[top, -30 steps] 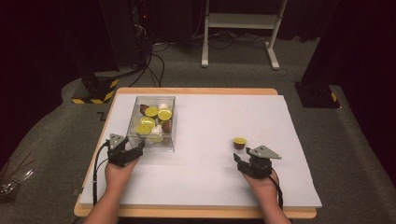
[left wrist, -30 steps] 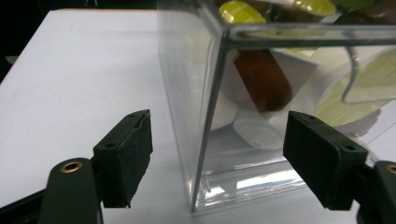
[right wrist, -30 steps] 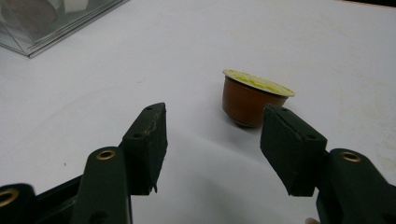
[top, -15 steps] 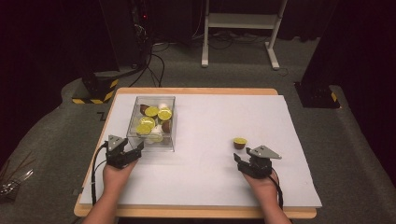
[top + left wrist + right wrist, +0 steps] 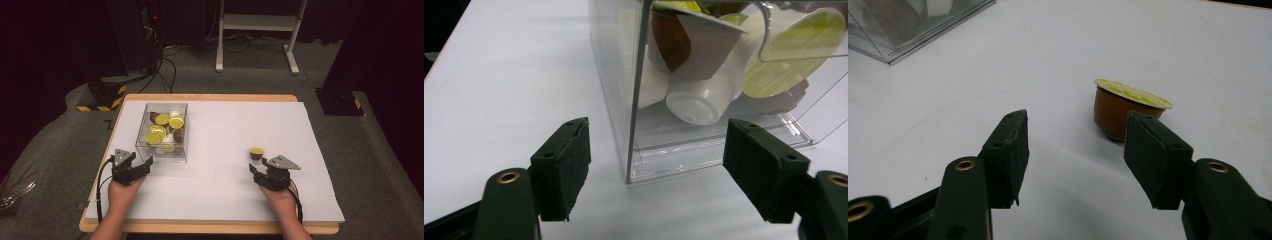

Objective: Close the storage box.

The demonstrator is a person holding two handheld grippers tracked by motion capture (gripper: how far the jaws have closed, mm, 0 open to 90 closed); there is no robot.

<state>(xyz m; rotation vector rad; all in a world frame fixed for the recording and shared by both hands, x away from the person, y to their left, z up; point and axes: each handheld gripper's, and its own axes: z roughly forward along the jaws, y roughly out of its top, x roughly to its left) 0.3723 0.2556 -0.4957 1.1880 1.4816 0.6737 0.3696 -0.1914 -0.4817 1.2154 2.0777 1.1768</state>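
Observation:
A brown coffee capsule [image 5: 257,152] with a yellow lid stands upright on the white table top [image 5: 225,130]. My right gripper [image 5: 262,170] rests just short of it. In the right gripper view the capsule [image 5: 1125,107] sits ahead of the right gripper [image 5: 1079,122], beyond the right-hand jaw. The jaws have just been closing, stand apart and have nothing between them. A clear plastic box [image 5: 145,150] holds several capsules [image 5: 162,120]. My left gripper [image 5: 140,165] is open by the box's near corner [image 5: 634,90], which lies ahead between the jaws of the left gripper [image 5: 659,132] without touching them.
The white sheet covers a wooden table [image 5: 200,97] with a grey floor around it. A white stand [image 5: 257,30] and cables lie beyond the far edge. Black-and-yellow striped blocks [image 5: 102,97] sit at the far left.
The left gripper has drawn slightly back from the box towards the near edge. The right hand and the capsule have stayed put.

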